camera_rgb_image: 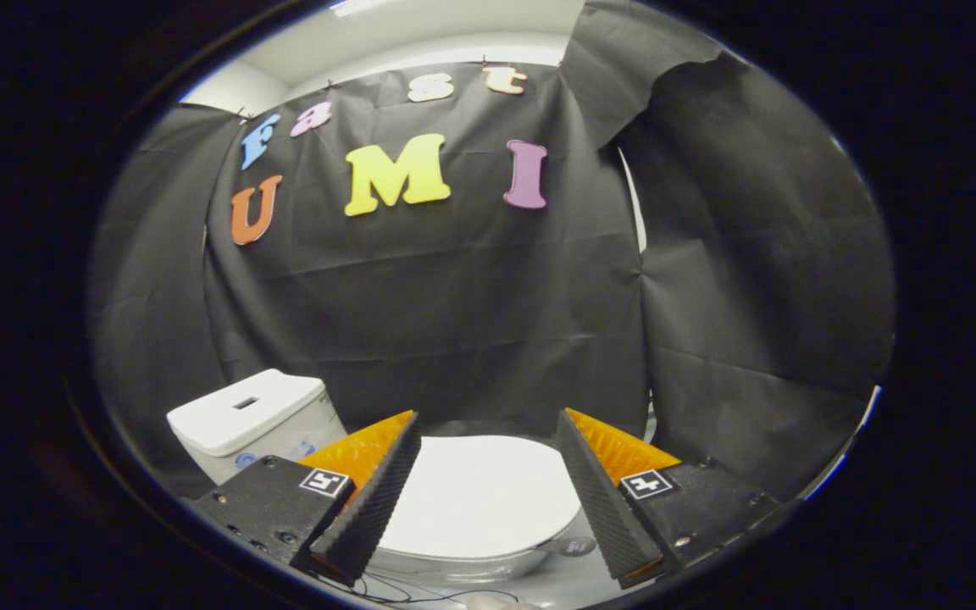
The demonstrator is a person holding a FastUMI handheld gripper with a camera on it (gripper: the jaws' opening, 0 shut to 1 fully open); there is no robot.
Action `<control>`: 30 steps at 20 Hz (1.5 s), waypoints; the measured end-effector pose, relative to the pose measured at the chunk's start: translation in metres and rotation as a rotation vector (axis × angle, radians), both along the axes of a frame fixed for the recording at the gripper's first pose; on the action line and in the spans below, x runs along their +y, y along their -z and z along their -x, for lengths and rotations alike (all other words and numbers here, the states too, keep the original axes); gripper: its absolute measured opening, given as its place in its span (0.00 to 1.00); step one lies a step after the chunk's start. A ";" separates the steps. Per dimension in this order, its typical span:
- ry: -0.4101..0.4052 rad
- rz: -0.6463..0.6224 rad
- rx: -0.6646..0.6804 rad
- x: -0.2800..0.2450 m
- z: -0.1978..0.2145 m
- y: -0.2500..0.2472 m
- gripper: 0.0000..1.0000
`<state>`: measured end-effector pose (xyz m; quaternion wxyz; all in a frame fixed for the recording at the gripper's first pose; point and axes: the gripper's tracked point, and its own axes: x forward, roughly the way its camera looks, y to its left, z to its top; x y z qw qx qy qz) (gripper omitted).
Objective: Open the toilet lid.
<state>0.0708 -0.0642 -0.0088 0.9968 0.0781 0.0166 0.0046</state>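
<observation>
The toilet lid (479,491) is lying flat and closed on the bowl in the lower centre of the frame, showing as a smooth white oval with no visible handle or lip on its top face. Its near rim is curving just below and between the fingers, which suggests the edge is where a lift would have to begin. The gripper (488,424) is hanging above the lid with its fingers spread wide apart, gripping nothing; the lid is showing in the gap between them, and whether either finger is touching it cannot be told. This spread stance appears suited to straddling or hooking the rim rather than pinching it. The white cistern (246,415) is sitting in the lower left of the frame, behind the left finger, with a slot-like button recess on its top. A thin dark cable (420,590) is trailing along the bottom centre, below the bowl. Black cloth is forming the backdrop beyond.
</observation>
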 end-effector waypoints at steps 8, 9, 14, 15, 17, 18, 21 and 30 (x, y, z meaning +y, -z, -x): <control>-0.106 -0.257 0.203 -0.020 -0.029 0.081 1.00; -0.107 -0.275 0.222 -0.024 -0.032 0.092 1.00; -0.074 -0.382 0.314 -0.057 -0.045 0.136 1.00; -0.067 -0.412 0.325 -0.062 -0.046 0.142 1.00; -0.055 -0.473 0.349 -0.072 -0.050 0.158 1.00; -0.047 -0.502 0.353 -0.077 -0.050 0.163 0.99; -0.049 -0.617 0.395 -0.083 -0.049 0.190 0.99; -0.054 -0.782 0.484 -0.079 -0.046 0.233 0.90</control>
